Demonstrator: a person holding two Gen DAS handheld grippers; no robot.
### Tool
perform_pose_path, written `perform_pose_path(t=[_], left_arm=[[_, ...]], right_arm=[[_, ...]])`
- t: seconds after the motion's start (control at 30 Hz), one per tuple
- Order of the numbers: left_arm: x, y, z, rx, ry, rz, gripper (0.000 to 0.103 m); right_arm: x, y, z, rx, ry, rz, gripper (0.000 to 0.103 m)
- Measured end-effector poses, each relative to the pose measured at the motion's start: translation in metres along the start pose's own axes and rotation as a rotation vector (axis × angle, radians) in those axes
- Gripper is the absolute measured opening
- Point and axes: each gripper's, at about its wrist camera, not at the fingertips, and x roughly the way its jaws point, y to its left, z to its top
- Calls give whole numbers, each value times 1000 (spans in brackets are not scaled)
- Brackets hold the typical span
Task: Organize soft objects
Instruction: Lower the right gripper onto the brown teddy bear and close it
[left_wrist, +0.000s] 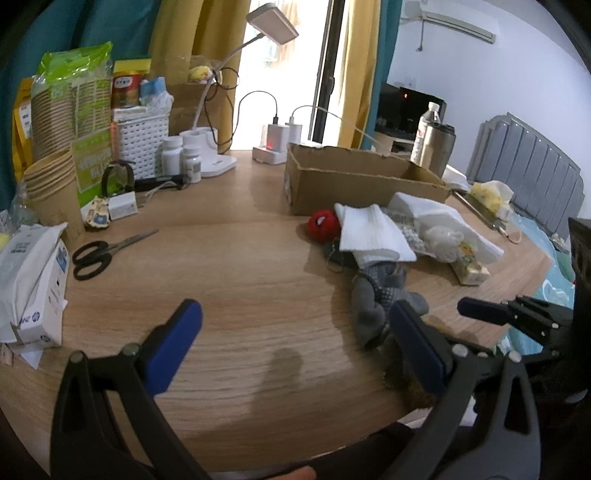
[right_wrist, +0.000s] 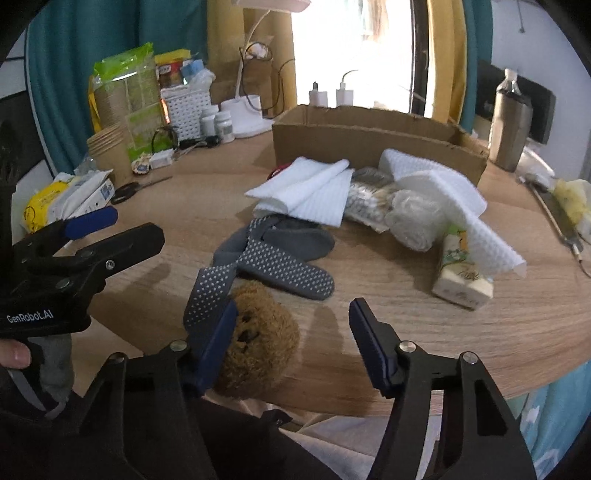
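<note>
Closest to me, both my grippers, left (left_wrist: 295, 347) and right (right_wrist: 293, 339), gape empty, the brown plush bear (right_wrist: 258, 339) touching my right inner finger near the table edge (right_wrist: 369, 398), so a careless closing could nudge it off.

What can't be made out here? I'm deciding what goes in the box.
- Cardboard box interior: both views, hidden by its front wall.
- Red plush: left view, partly under white cloth.
- Brown plush: right view, partly behind right gripper finger.
</note>
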Motion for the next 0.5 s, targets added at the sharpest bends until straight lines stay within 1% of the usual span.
perform_pose_path(t=[0.13,0.3,0.33,0.37,0.4,0.43,0.47,0.5], left_arm=[[2,1,0,-4,6,-1,102],[4,2,0,-9,9,-3,102],[5,1,0,-8,10,-6,102],[6,1,1,-5,10,-8,102],[6,-1,2,-1,10,-11,102],[7,-2,3,1,10,-13,102],[8,-4,3,5,12,-17,102],[10,-6,4,10,15,-21,102]], right_arm=[[3,4,0,-21,24,6,66],[9,3,1,-13,37,30,65],[9,3,1,-16,36,41,59],[9,3,1,-21,37,53,49],[8,4,1,-26,31,61,44],[8,4,1,-30,25,64,34],[7,4,1,-33,18,59,31],[7,2,1,-33,16,51,31]])
